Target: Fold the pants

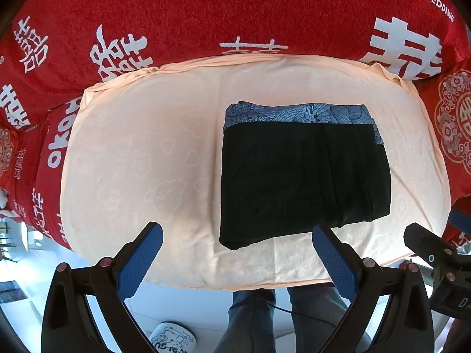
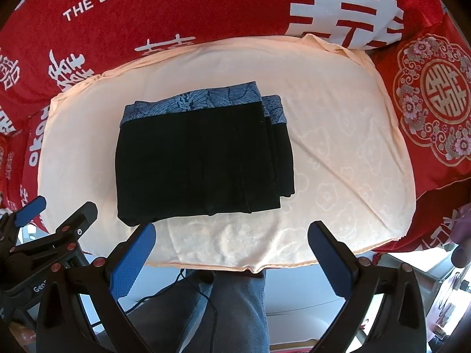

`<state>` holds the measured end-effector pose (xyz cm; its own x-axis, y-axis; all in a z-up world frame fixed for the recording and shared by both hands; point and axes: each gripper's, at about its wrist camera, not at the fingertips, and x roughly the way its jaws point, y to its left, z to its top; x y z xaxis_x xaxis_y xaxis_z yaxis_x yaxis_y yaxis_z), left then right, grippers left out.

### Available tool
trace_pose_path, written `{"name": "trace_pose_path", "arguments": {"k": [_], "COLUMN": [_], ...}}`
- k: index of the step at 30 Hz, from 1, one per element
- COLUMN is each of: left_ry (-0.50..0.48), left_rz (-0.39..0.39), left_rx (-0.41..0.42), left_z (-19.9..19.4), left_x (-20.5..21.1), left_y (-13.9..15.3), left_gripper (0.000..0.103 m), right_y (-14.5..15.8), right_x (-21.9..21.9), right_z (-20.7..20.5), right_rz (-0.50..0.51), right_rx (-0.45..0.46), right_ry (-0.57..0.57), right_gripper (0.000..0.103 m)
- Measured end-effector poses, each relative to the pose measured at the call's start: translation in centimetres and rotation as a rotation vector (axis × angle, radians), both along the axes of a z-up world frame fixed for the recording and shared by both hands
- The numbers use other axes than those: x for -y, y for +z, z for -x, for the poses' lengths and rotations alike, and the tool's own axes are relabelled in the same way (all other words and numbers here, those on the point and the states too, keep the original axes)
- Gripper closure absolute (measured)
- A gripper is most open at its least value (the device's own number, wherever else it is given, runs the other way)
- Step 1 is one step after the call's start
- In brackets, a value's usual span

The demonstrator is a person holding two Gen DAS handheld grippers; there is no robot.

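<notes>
Right now I am looking down through both wrist cameras at the pants [image 1: 303, 173], which are lying folded into a compact rectangle on a peach-coloured cushion [image 1: 141, 153]. They are black, with a blue patterned waistband [image 1: 297, 113] along the far edge, and several layers are stacked with their right-hand edges slightly stepped. A red cloth [image 1: 206, 14] printed with white characters is surrounding the cushion.

I am holding the left hand-held gripper [image 1: 237, 257] spread wide and empty, hovering just short of the near edge of the pants. I am holding the right hand-held gripper [image 2: 231, 254] spread and empty too, near that same edge but not touching it.

I am judging the fabric to be soft and limp, fairly light, and likely to sag or slide apart if lifted by one layer only. Its dark surface looks matte rather than slippery. I am thinking the safest hold is a pinch through all layers at the two near corners, or along the thicker waistband, where the cloth looks firmer.

I am seeing no box, basket or other container here; a mug-like thing [image 1: 172, 338] is showing on the floor, and I cannot tell whether it holds anything.
</notes>
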<state>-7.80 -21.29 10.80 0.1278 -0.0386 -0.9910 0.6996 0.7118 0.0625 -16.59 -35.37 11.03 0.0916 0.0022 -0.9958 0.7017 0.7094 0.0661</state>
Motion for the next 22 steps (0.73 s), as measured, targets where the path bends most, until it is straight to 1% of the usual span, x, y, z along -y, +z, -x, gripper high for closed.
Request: {"name": "trace_pose_path", "arguments": {"k": [16,22], "left_ry": [0.029,0.033], "left_rz": [0.001,0.010], "left_rx": [-0.008,0.009], "left_z": [-0.20,-0.28], "left_x": [0.10,0.17], "left_y": [-0.44,-0.32], "left_gripper": [0.001,0.001], "right_y": [-0.12,-0.17], "right_x": [-0.25,-0.24], "right_z": [-0.80,-0.85], "right_rz": [-0.002,-0.002], "right_rx": [-0.005,-0.004], "right_ry": [0.020,0.019], "right_gripper": [0.000,0.000]}}
